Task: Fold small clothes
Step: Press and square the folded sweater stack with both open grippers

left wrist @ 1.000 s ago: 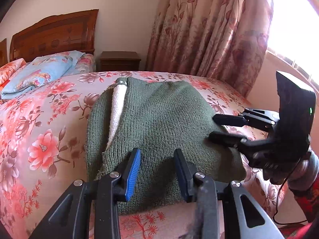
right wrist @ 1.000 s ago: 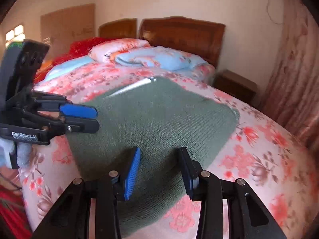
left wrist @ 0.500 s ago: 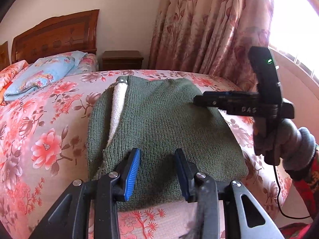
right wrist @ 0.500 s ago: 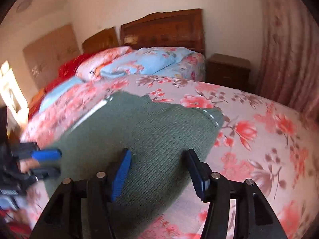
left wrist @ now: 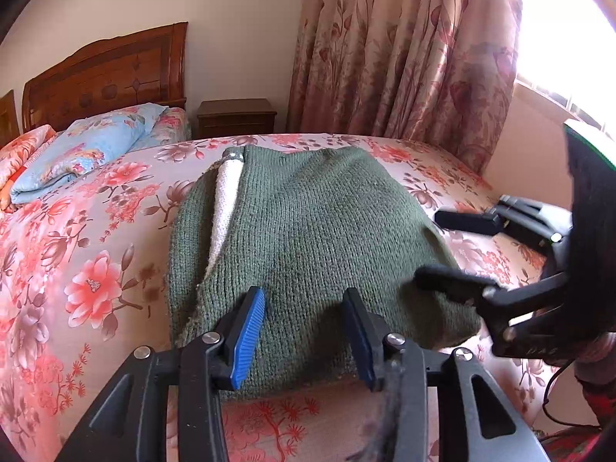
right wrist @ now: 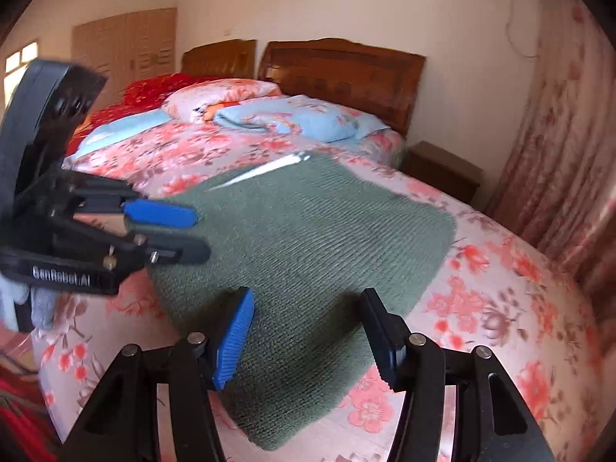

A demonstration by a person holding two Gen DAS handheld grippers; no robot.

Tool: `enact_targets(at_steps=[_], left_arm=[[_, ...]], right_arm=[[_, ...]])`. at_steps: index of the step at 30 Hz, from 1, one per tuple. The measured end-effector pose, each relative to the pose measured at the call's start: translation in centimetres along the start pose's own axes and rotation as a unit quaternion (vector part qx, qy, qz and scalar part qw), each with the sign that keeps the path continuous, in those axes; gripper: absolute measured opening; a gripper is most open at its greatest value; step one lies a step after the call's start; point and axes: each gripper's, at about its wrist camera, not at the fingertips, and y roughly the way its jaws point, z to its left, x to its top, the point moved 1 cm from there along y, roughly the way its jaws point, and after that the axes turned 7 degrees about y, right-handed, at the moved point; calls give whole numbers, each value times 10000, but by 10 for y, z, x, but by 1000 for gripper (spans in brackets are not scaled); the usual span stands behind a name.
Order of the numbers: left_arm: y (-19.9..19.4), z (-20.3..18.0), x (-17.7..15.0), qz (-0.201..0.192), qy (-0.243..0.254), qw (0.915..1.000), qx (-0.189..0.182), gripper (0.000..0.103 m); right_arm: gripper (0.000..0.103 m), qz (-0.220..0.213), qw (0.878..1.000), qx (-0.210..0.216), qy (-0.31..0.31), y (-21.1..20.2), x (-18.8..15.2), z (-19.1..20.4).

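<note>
A green knitted garment (left wrist: 308, 238) lies folded flat on the flowered bedspread, with a white strip (left wrist: 227, 196) showing along its left fold. My left gripper (left wrist: 304, 331) is open and empty, hovering over the garment's near edge. My right gripper (right wrist: 308, 331) is open and empty over the garment's near right corner (right wrist: 292, 346). The right gripper also shows in the left wrist view (left wrist: 446, 246) at the garment's right edge. The left gripper shows in the right wrist view (right wrist: 184, 231) at the garment's left edge.
The bed (left wrist: 77, 269) carries blue and flowered pillows (left wrist: 88, 150) near a wooden headboard (left wrist: 107, 73). A dark nightstand (left wrist: 236, 117) stands by the flowered curtain (left wrist: 404, 50). A bright window (left wrist: 558, 38) is at the right. Wardrobe doors (right wrist: 127, 46) are far left.
My right gripper swung out over the garment's right side, then came back down low at its right edge. Its jaws stand wider apart than a second ago. The left gripper barely moved.
</note>
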Motion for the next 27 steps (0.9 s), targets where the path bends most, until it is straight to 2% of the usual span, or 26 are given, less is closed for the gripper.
enact_targets(at_steps=[4,6,11,16,20,27], left_arm=[[-3,0,-4,9,-49,10000,27,43],[-4,-1,-6,-1,-55,10000,46,43],[-8,-3,-7,95,-7,9999,111,44],[-10,-1,-4,127,-132,9998,79,44],[-11,0,1,43,-223,9997,-86,44],[-1,-2,2,157,-192,9997,-13,44]], right_arm=[[103,-45,9996,3,-271,-14,-8,17],[103,179,9986,-173,-470,-6,-18,22],[103,-3,9999,-72,-116,-19,-18,15],[103,416,9991,-3,-117,-21,-36,20],[103,726,9973,-117,39,-12,-56,15],[103,1007,9942,-82,363,7,-54,2]])
